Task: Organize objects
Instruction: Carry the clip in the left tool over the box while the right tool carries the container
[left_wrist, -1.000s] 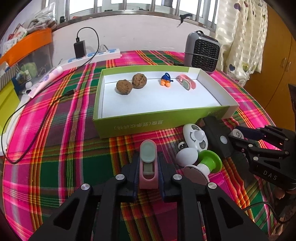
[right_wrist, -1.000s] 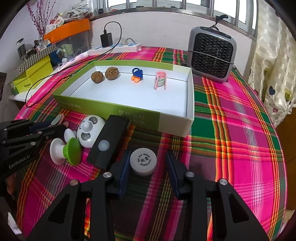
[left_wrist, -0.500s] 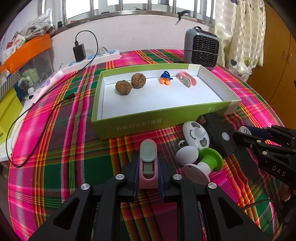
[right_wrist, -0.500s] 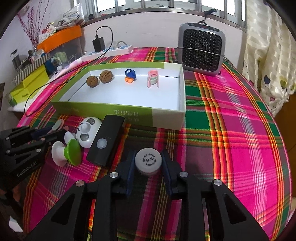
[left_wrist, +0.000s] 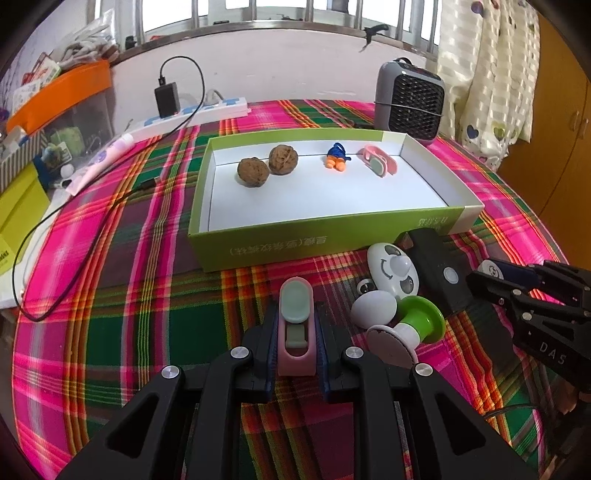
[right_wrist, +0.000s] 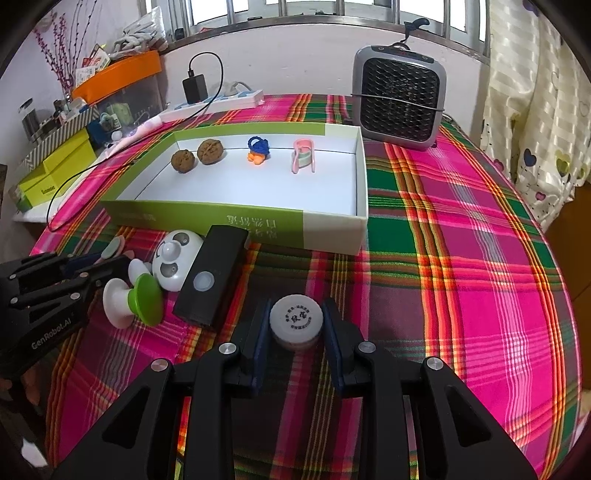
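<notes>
A lived-in home room: a surface under a bright plaid cloth (right_wrist: 461, 229), heart-print curtains (right_wrist: 535, 122) at the frame's right, a barred window (left_wrist: 295, 14) along the top, a small fan heater (right_wrist: 400, 101), and cluttered storage boxes (right_wrist: 59, 162) at upper left.

Left gripper (left_wrist: 296, 343) angled down over the plaid tablecloth (left_wrist: 129, 314), jaws clamped on a pink clip (left_wrist: 295, 328), right gripper (right_wrist: 295, 328) angled down over the same cloth, jaws just closed, pressing a white bottle cap (right_wrist: 296, 320)
</notes>
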